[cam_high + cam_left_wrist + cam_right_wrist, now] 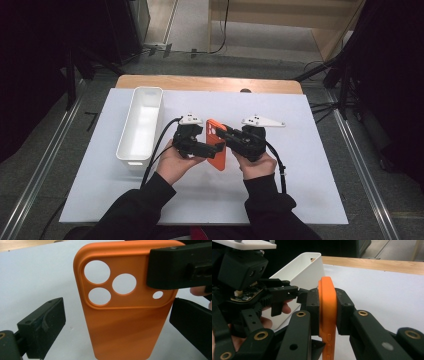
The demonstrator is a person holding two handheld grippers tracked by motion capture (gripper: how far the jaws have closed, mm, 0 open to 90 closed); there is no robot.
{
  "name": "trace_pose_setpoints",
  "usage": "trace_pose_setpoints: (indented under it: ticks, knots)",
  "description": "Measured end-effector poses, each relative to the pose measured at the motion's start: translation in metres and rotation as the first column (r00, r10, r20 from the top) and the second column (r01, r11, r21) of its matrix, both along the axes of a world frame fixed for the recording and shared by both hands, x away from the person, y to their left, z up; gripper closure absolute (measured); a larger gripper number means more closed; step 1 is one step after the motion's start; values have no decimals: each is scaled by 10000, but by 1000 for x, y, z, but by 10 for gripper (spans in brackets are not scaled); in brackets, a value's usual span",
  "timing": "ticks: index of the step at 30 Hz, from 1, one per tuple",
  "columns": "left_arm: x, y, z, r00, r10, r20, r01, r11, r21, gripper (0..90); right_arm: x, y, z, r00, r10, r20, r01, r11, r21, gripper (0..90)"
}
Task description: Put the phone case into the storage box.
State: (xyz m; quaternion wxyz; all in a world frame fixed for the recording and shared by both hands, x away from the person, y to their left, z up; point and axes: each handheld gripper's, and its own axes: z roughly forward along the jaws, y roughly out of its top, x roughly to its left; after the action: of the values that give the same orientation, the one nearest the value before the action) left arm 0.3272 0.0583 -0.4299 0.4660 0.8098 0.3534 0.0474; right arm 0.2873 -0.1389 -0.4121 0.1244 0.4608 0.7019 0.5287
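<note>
Orange phone case (pixel 327 307) pinched edge-on in the right gripper (pixel 327 315), jaws pressed onto both faces. Left gripper (pixel 115 327) spread wide around it, not touching. Probably light, thin and flexible: best gripped at the stiffer camera-hole end.

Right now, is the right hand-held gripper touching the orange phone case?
Touching. The right gripper view shows the right hand-held gripper with both pads pressed flat against the orange phone case, one on each face.
</note>
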Motion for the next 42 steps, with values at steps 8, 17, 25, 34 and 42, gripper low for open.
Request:
trace_pose_setpoints:
  ticks: [8,17,25,34,42]
  knots:
    - [0,-2,-2,10000,33,3,-33,10000,-63,6,-1,2,0,10000,-8,-8,8,9999,140,747]
    - [-2,-5,-4,9999,101,-7,-101,9997,-204,66,-3,6,-1,10000,-28,-13,28,9999,160,746]
    - [-2,-5,-5,9998,176,-96,-179,9995,-248,140,-3,8,-2,10000,-10,-24,10,9998,180,746]
    - [-3,-5,-5,9997,242,-107,-244,9994,-227,155,-4,9,-4,10000,-70,18,70,9998,162,745]
    - [-3,-5,-3,9995,301,-127,-303,9994,-153,161,-4,9,-3,9999,-60,103,59,9999,123,742]
